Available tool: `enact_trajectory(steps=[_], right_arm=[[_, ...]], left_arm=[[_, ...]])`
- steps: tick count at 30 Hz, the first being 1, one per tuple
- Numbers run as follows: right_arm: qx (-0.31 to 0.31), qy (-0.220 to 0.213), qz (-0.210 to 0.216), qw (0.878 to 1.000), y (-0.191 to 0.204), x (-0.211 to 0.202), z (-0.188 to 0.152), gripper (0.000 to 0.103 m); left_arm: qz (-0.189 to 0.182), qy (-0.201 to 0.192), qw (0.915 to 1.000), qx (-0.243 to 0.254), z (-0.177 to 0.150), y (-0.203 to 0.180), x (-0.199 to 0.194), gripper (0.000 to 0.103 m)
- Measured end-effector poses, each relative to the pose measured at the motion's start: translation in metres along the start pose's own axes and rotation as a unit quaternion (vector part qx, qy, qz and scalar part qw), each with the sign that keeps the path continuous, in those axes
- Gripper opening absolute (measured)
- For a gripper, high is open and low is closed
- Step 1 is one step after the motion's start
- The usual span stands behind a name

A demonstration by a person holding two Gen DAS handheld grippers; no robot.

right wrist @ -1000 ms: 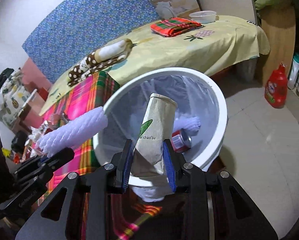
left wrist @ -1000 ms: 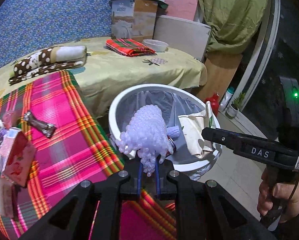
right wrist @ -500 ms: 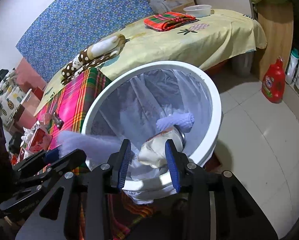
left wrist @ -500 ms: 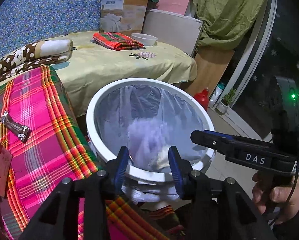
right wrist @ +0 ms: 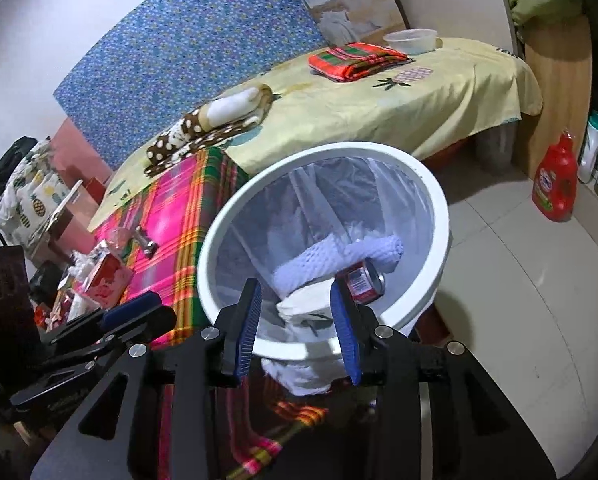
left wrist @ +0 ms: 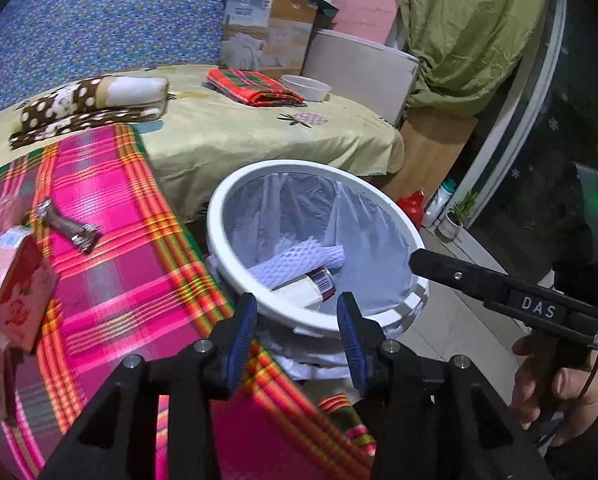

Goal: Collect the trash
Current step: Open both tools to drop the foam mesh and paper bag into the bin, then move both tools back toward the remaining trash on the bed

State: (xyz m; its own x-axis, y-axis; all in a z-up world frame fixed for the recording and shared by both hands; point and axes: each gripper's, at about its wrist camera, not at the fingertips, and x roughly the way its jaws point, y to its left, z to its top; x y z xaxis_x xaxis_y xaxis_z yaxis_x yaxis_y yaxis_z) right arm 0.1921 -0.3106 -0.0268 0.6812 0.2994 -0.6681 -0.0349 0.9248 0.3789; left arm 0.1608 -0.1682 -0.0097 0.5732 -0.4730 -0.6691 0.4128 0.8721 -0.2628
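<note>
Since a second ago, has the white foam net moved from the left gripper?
Yes. The foam net has dropped from the left gripper down past the white bin rim, onto the can.

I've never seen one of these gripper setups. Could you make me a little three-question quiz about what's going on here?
1. True or false: the left gripper is holding a piece of trash.
2. Which lies inside the white bin? A) a foam net sleeve B) a folded red cloth C) a white bowl
3. Fill in: a silver-ended candy wrapper waits on the pink plaid ______.

Key:
1. False. Both it and the right gripper stand open and empty above the bin.
2. A, beside a red can.
3. Cloth.
</note>
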Motion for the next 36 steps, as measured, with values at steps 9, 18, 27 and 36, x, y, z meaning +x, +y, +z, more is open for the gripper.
enact_trajectory(steps=[9,18,27,36], right_arm=[[-0.027,0.000,0.038,0.999,0.029,-0.003,-0.010,0.038],[-0.058,-0.003,0.050,0.997,0.052,-0.004,-0.017,0.038],[-0.078,0.015,0.069,0.994,0.079,0.002,-0.029,0.038],[-0.101,0.030,0.091,0.990,0.110,0.009,-0.038,0.038]], left_arm=[[0.025,-0.019,0.9994,-0.017,-0.012,0.014,-0.031,0.043],[0.069,-0.038,0.9961,-0.039,-0.029,0.034,-0.057,0.043],[0.108,-0.050,0.9910,-0.062,-0.046,0.056,-0.078,0.043],[0.147,-0.055,0.9838,-0.087,-0.064,0.081,-0.097,0.043]])
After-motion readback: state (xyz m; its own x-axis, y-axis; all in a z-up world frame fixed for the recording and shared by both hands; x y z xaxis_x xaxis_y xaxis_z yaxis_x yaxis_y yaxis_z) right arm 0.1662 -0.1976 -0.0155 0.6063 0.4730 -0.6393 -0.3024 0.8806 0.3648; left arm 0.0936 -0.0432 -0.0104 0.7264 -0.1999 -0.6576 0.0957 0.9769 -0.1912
